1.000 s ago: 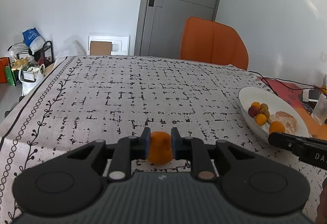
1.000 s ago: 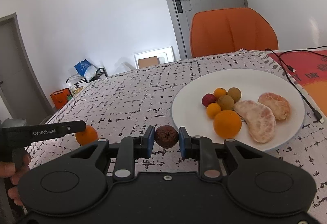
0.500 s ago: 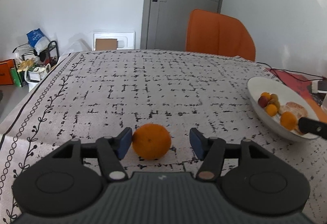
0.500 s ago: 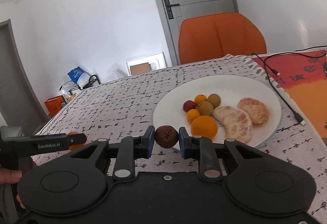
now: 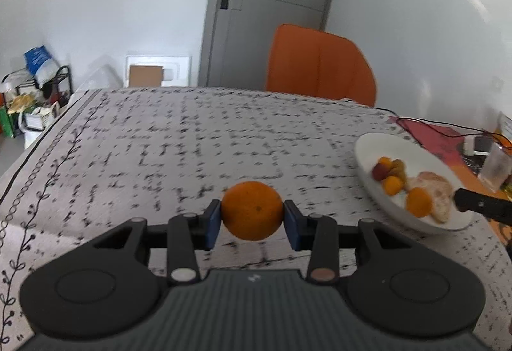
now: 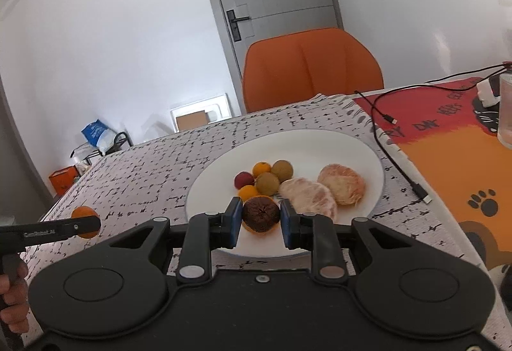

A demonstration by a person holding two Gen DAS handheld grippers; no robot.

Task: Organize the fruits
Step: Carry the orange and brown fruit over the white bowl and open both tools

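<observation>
My left gripper (image 5: 252, 221) is shut on an orange (image 5: 252, 210) and holds it just above the patterned tablecloth, left of the white plate (image 5: 368, 152). The same orange (image 6: 84, 212) shows at the far left of the right wrist view, behind the left gripper's finger. My right gripper (image 6: 260, 219) is shut on a dark brown wrinkled fruit (image 6: 260, 212) over the near edge of the white plate (image 6: 204, 187). The plate holds two peeled citrus halves (image 6: 323, 191), an orange partly hidden behind the brown fruit, and several small round fruits (image 6: 265, 175).
An orange chair (image 6: 310, 63) stands at the table's far side. A black cable (image 6: 380, 130) and a red and orange mat (image 6: 448, 146) lie right of the plate, with a glass (image 6: 507, 114) at the far right. The table's left edge (image 5: 28, 159) drops to floor clutter.
My left gripper opened around the orange half a second ago and has now shut on it and lifted it slightly. My right gripper has carried the brown fruit forward over the plate's near edge.
</observation>
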